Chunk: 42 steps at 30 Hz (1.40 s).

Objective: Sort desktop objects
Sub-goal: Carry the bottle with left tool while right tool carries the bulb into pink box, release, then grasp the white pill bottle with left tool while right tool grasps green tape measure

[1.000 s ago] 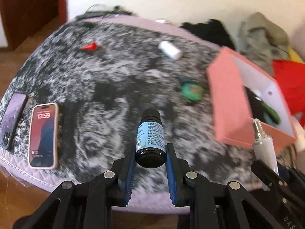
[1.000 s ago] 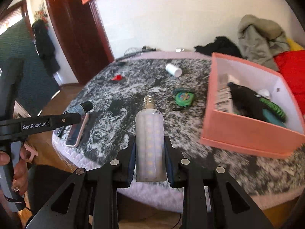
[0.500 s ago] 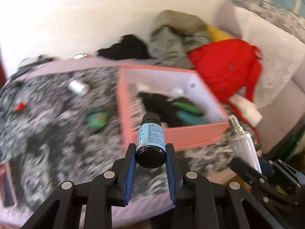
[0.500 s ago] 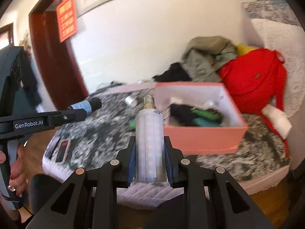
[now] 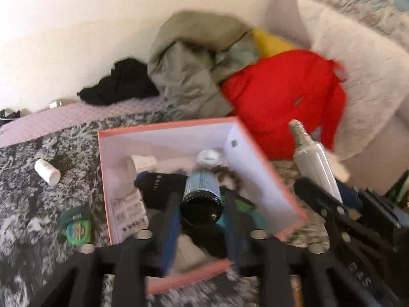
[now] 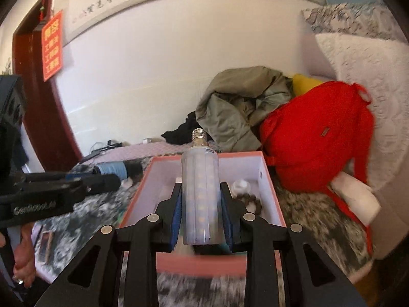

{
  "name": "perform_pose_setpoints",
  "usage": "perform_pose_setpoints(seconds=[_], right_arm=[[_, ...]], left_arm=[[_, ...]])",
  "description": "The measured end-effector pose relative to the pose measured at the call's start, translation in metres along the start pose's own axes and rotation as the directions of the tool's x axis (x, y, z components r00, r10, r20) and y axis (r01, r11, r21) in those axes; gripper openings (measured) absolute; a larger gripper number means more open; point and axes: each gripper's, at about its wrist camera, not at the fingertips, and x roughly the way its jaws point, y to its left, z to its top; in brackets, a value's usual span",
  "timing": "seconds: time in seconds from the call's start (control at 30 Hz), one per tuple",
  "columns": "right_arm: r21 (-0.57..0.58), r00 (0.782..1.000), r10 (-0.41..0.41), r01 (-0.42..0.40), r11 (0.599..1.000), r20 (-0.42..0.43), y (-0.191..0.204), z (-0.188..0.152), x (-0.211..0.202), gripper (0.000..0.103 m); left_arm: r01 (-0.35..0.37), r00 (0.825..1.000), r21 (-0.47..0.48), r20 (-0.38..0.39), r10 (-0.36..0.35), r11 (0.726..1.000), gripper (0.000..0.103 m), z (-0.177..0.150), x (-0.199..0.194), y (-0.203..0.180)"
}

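Both grippers have swung from over the patterned bed cover to above the pink box (image 5: 265, 163), which a second ago lay off to the right. Nearest in the left wrist view, the left gripper (image 5: 200, 206) has its jaws opening: gaps show between the blue pads and the dark dropper bottle (image 5: 202, 192), which a second ago was clamped tight. That bottle has a pale blue label and a black base facing the camera, its long axis running away from the lens, cap end toward the box's far wall, and it hangs over the box's contents. In the right wrist view the right gripper (image 6: 200, 212) is also opening, with the white LED corn bulb (image 6: 200, 192) between its pads; whether they still press it I cannot tell. The bulb stands along the fingers, its screw base pointing away toward the box's far rim. Left of the box on the cover lie a green tape measure (image 5: 78, 226) and a white vial (image 5: 47, 171). Beyond the box's far edge sit a grey jacket (image 5: 194, 76) and a red backpack (image 5: 283, 97).
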Motion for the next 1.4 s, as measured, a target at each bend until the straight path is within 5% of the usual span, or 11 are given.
perform_pose_setpoints(seconds=[0.03,0.07,0.3,0.57,1.0,1.23,1.4], right_arm=[[0.015,0.999,-0.024,0.025,1.0,-0.048,-0.006,0.001,0.025,0.073],[0.032,0.996,-0.036,0.039,0.999,-0.084,-0.012,0.0,0.045,0.074],[0.127,0.986,0.009,0.012,0.992,-0.167,-0.037,-0.031,0.09,0.074],[0.123,0.988,0.049,-0.031,0.992,-0.145,-0.017,-0.033,0.055,0.074],[0.003,0.989,0.14,-0.14,0.99,-0.038,0.086,-0.033,-0.04,0.085],[-0.082,0.971,0.212,-0.222,0.972,-0.113,0.171,-0.057,-0.022,0.086],[-0.112,0.961,0.21,-0.232,0.966,-0.179,0.232,-0.084,0.029,0.086]], left_arm=[[-0.008,1.0,-0.037,-0.03,0.007,0.999,0.085,0.003,0.018,0.011],[-0.01,0.999,-0.068,-0.05,0.006,0.998,0.085,0.003,0.028,0.022],[-0.068,0.994,-0.186,-0.102,0.05,0.98,0.085,-0.017,0.046,0.077],[-0.15,0.988,-0.223,-0.008,0.152,0.963,0.085,-0.038,-0.028,0.104],[-0.273,0.947,-0.336,0.069,0.313,0.901,0.085,-0.116,-0.158,0.169],[-0.323,0.929,-0.428,0.025,0.369,0.844,0.086,-0.162,-0.182,0.232],[-0.281,0.948,-0.487,-0.009,0.318,0.827,0.086,-0.171,-0.171,0.273]])
